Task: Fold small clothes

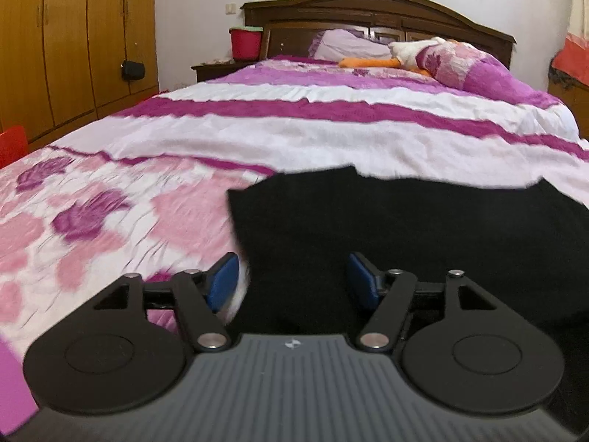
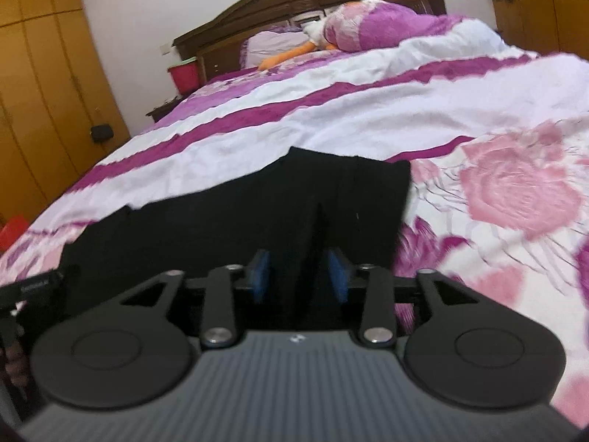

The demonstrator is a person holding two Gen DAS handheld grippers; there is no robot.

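Observation:
A black garment (image 1: pixel 405 228) lies spread on the pink and purple flowered bedspread (image 1: pixel 110 221). In the left wrist view my left gripper (image 1: pixel 292 276) is open, its blue pads (image 1: pixel 224 280) wide apart over the garment's left edge. In the right wrist view the same black garment (image 2: pixel 257 202) lies ahead with a raised fold down its right part. My right gripper (image 2: pixel 300 274) is partly open, blue pads (image 2: pixel 337 272) on either side of that fold, not pinching it. The left gripper's body (image 2: pixel 33 287) shows at the left edge.
The bed runs ahead to a dark wooden headboard (image 1: pixel 368 7), with pillows (image 1: pixel 464 62) and a stuffed toy (image 1: pixel 405 51). A red bucket (image 1: pixel 244 42) stands on a nightstand. Wooden wardrobes (image 1: pixel 66 44) line the left wall.

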